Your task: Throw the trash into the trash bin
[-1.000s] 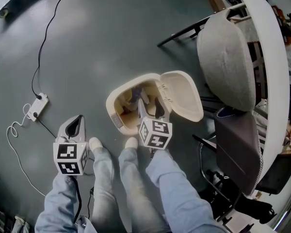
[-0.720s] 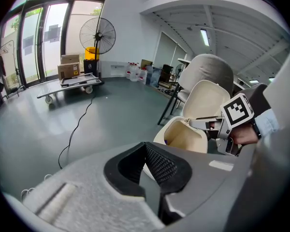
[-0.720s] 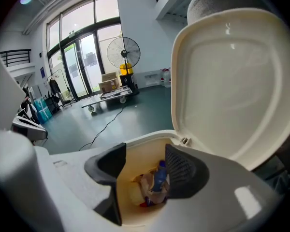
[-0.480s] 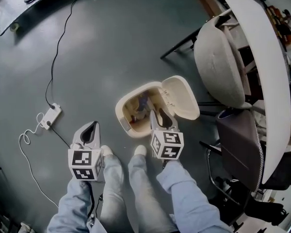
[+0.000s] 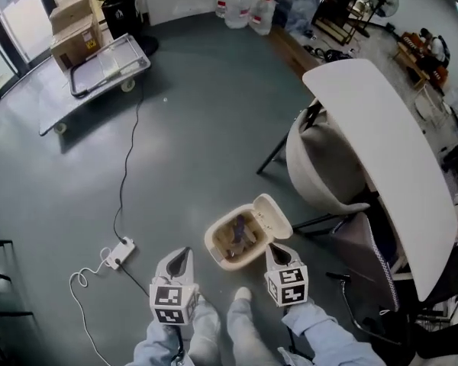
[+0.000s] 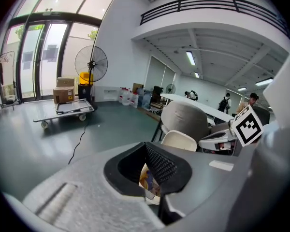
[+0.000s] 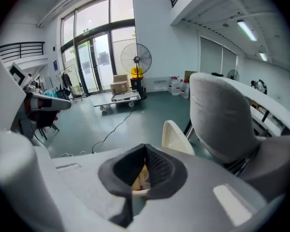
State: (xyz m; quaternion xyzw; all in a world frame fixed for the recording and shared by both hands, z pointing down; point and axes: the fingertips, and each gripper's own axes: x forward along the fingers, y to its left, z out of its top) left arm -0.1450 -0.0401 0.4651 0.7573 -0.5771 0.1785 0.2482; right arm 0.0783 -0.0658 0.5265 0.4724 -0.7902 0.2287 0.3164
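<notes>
Trash (image 5: 239, 235): loose mixed pieces, tan and purple, lying inside the open bin at the lower centre of the head view.
Trash bin (image 5: 211, 244): cream, oval, standing on the grey floor (image 5: 191, 143) just above the person's shoes. The interior is visible from above.
Lid (image 5: 273, 213): hinged open and tilted back at the bin's upper right edge.
Right claw (image 5: 276, 252): jaws pressed together, pads meeting, nothing between them. They have just been closing. It shows just below the lid, at the bin's lower right, with the tip toward the top of the frame.
Left claw (image 5: 182, 255): jaws pressed together, empty. In the left gripper view the bin contents show only through the gap behind the pads. It sits at the bin's lower left, apart from the rim.
Shoes (image 5: 243, 294): light-coloured, at the bottom centre, between the two claws.
Sleeves (image 5: 314, 329): light blue, at the bottom edge behind the marker cubes.
Power strip (image 5: 119, 253): white, on the floor to the left of the left claw.
Black cable (image 5: 127, 172): runs from the power strip toward the upper left.
Chair (image 5: 320, 170): grey padded shell, right of the bin, partly under the tabletop.
Tabletop (image 5: 382, 143): white, long, with a rounded end, running diagonally down the right side.
Cart (image 5: 99, 63): flat wheeled platform, upper left.
Cardboard boxes (image 5: 71, 27): upper left, just beyond the cart.
Fan (image 6: 91, 64): pedestal type, standing near the cart in the left gripper view.
Water bottles (image 5: 240, 10): grouped at the top centre, beside the wall.
</notes>
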